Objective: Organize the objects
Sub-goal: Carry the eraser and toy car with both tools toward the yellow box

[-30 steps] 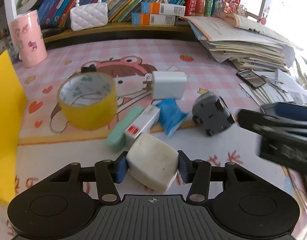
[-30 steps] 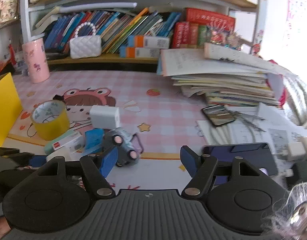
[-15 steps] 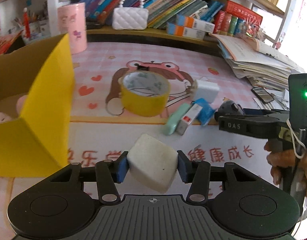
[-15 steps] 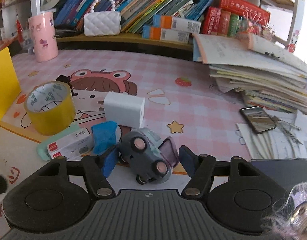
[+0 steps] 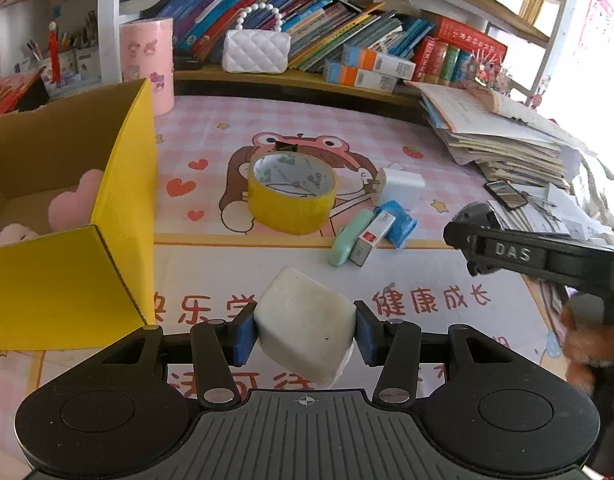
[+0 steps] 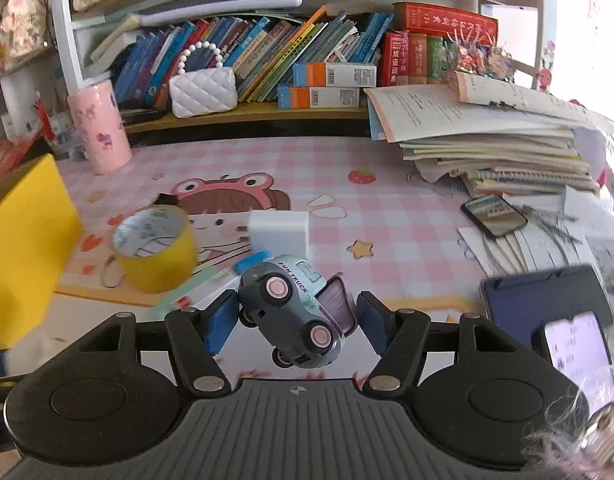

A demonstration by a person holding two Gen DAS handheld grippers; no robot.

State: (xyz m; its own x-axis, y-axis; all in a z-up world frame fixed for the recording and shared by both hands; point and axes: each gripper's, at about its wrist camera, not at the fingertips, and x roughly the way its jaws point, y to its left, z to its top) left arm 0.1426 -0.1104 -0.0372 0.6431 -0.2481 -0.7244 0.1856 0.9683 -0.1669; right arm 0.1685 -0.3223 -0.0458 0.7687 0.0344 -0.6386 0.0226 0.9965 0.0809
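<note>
Risk sits first at the left of the frame: the yellow box point(image 5: 107, 264) has a near wall that the white block point(image 5: 305, 330), clamped in the left hand-held gripper point(image 5: 305, 334), could clip. Bare surface point(image 5: 211, 272) lies between them. Right of that, the right hand-held gripper point(image 6: 297, 318) brackets the tilted toy truck point(image 6: 295, 308) above the surface; its right pad seems short of contact, so it may slip.
</note>
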